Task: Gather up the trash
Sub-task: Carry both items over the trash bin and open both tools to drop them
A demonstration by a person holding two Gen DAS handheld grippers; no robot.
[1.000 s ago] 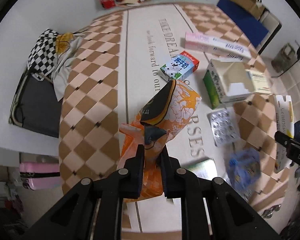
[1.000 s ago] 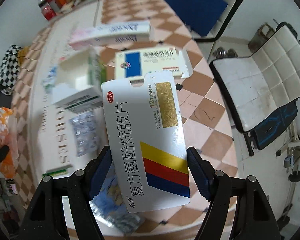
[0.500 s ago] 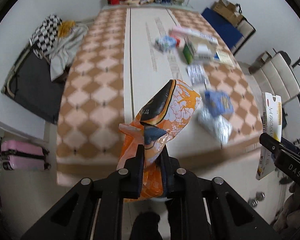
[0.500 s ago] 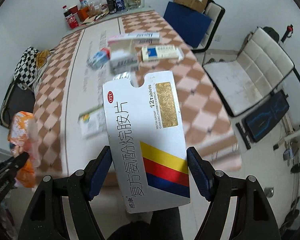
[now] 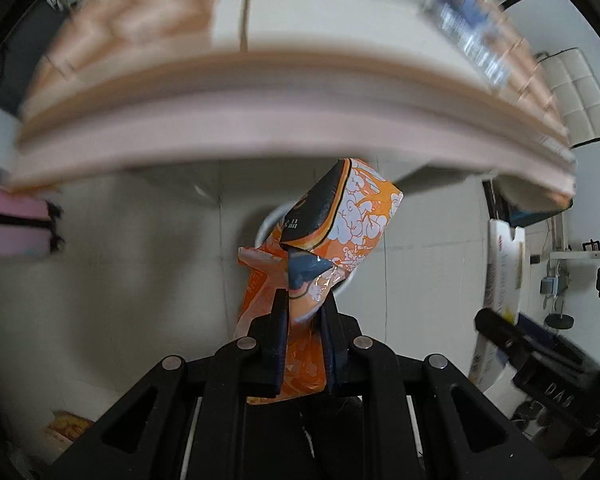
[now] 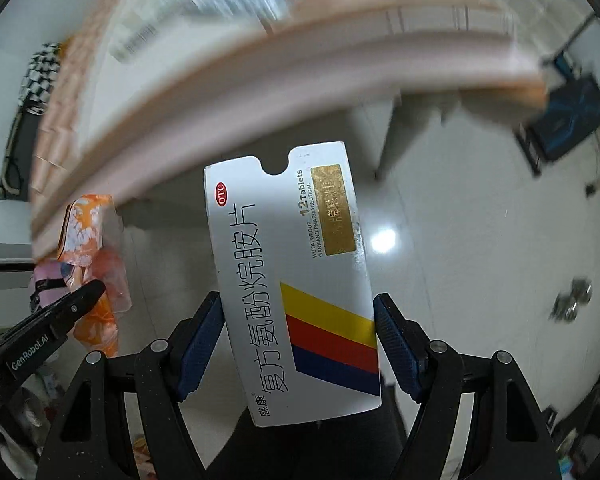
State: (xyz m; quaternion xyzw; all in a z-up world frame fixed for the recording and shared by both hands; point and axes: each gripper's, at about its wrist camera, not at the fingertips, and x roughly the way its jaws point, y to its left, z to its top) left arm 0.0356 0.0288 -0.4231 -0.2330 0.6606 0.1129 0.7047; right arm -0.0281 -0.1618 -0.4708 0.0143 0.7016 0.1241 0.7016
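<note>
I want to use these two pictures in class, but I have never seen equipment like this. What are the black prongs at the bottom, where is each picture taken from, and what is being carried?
There is no robot here. A person holds a two-finger gripper in each hand, and a wide-angle camera on each gripper looks forward along its fingers. The black prongs are those fingers.

One picture comes from the left gripper. It is shut on a crumpled orange snack bag. Behind the bag something white and round shows on the tiled floor; it may be a bin, but most of it is hidden.

The other picture comes from the right gripper. It is shut on a flat white medicine box with yellow, red and blue stripes, marked "12 Tablets".

The blurred pink band across the top of both pictures is the table's edge; the things on the table are too blurred to name.
</note>
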